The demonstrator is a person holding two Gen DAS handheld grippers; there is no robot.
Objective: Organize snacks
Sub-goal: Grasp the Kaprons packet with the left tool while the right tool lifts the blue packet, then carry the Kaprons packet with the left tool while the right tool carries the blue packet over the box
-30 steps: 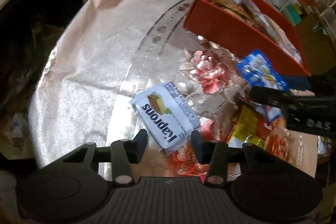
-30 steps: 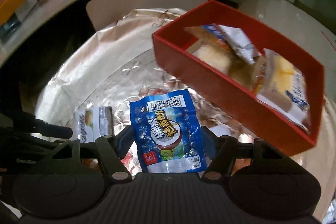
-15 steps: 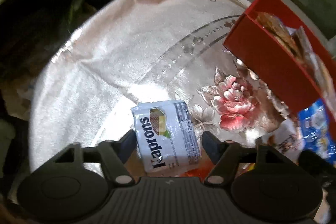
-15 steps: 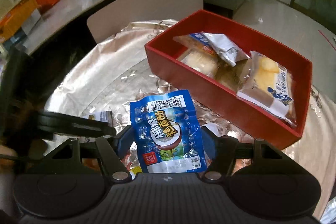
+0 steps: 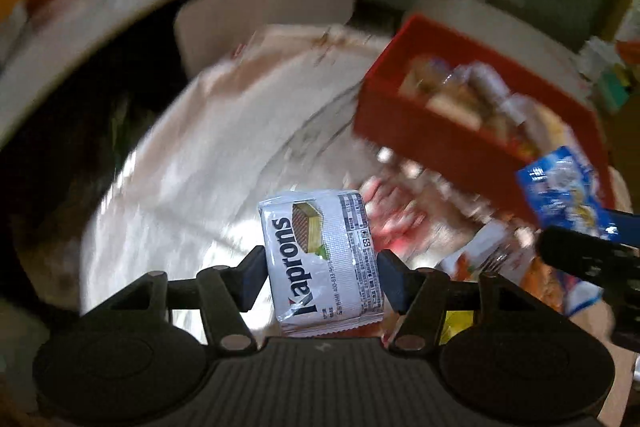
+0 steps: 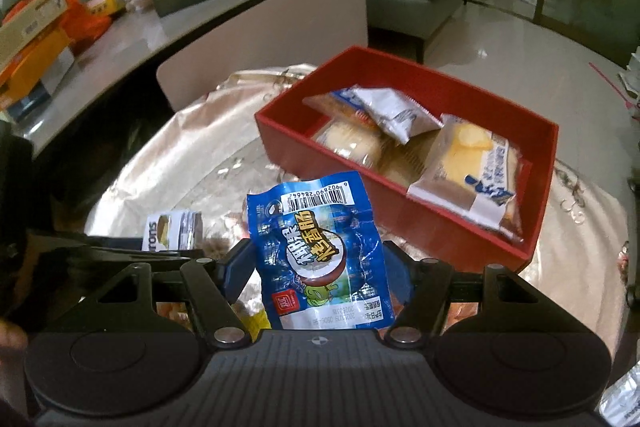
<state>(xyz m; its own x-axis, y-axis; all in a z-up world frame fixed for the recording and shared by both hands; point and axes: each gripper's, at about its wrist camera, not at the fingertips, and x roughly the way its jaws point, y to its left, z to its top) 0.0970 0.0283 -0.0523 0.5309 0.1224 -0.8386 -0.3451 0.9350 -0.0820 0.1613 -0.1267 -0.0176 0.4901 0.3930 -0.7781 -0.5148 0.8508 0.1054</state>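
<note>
Between left gripper pads: white Kaprons wafer pack, apparently clamped; right gripper grips blue sausage packet.

We see a white Kaprons wafer pack, brand lettering running up its face, upright between the left gripper's pads, lifted clear of the table. Blue sausage pouch, barcode at its far end, sits clamped in the right gripper. Red box far right, open, holding several wrapped cakes and a crumpled white packet.
</note>
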